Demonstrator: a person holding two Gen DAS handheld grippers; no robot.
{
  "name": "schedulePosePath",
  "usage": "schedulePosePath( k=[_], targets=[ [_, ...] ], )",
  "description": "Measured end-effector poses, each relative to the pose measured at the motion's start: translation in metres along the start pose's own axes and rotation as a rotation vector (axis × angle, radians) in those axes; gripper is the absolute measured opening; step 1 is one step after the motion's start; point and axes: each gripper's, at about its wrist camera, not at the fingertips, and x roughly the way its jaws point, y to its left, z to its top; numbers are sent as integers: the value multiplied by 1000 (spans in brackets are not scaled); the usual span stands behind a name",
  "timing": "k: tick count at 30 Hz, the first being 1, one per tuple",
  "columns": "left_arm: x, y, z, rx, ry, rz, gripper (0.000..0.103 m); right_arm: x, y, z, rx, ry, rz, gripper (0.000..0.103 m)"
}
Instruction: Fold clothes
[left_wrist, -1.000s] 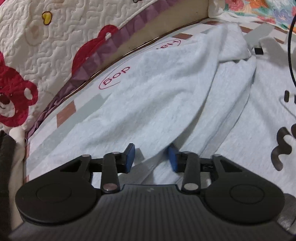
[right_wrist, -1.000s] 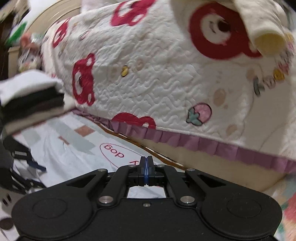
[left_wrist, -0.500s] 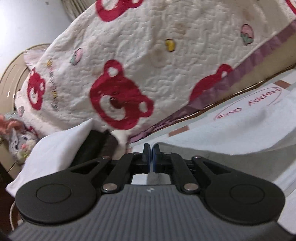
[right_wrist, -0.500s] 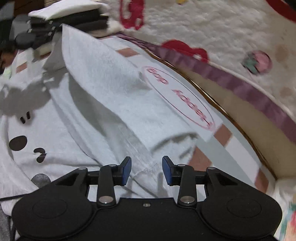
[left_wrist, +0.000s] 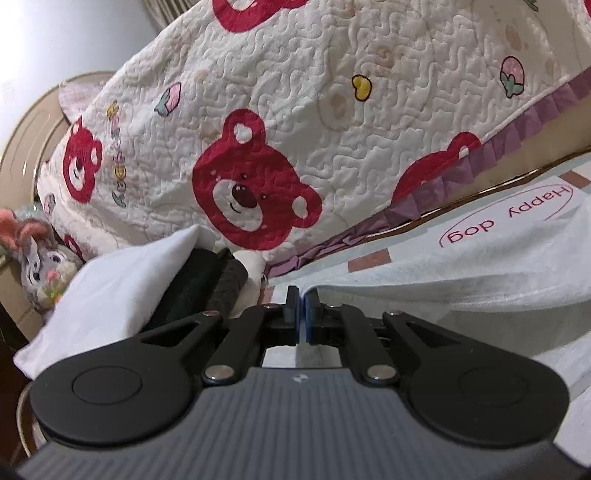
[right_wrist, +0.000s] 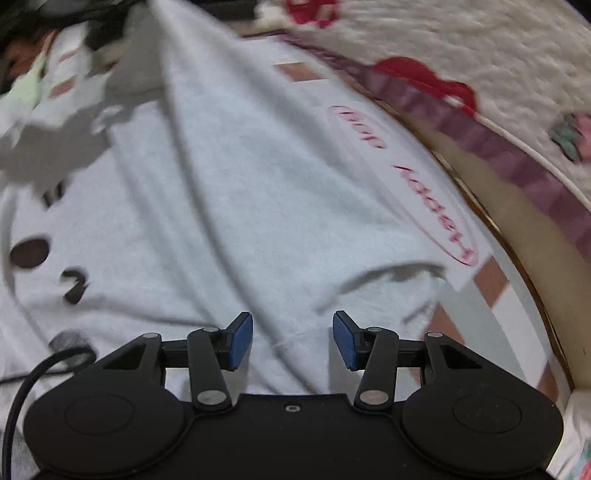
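Observation:
A pale grey garment (right_wrist: 229, 192) with dark print marks lies spread on a bed sheet, one side lifted into a fold. My left gripper (left_wrist: 300, 314) is shut on the garment's edge (left_wrist: 443, 295) and holds it raised above the sheet. My right gripper (right_wrist: 292, 338) is open and empty, just above the garment's near edge. In the right wrist view the lifted fold runs up to the far left, where the other gripper is blurred.
A quilt with red bears (left_wrist: 295, 129) is heaped along the far side of the sheet (right_wrist: 443, 206) marked "Happy dog". A stack of folded clothes, white (left_wrist: 110, 280) over dark (left_wrist: 199, 288), and a plush toy (left_wrist: 33, 258) lie at the left.
My left gripper shut on the garment's edge and lifted it. My right gripper opened and let go of the cloth, and it now hovers over the garment.

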Motion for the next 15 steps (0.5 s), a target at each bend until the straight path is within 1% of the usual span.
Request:
schedulePosePath(
  k=[1,2,4,7,9,10,11,12,13,14,15],
  targets=[
    [2,0,0,-8,6,-9,3,-1,-6,0,36,-10,5,56],
    [4,1,0,-16,12,-17,3,-1,-11,0,65,-13,25,60],
    [9,3,0,-49,27,-47,3,6,-16,-3,91,7,90,68],
    [18,7,-2,-110,52,-95,3,29,-13,-1,56,87,121,68],
    [22,7,-4,-116,48,-92,3,33,-13,-1,60,106,120,70],
    [22,7,-4,-114,42,-88,3,33,-14,-1,68,108,115,69],
    [22,9,-2,-115,36,-83,3,31,-17,0,84,112,104,56],
    [22,11,-1,-124,32,-84,3,23,-19,0,108,98,64,39],
    [20,13,1,-139,31,-90,3,12,-20,-1,129,61,-2,4],
    [19,16,2,-154,30,-95,3,0,-20,-3,150,25,-69,7],
    [19,19,3,-172,36,-104,3,-12,-20,-4,171,-11,-136,7]
  ],
)
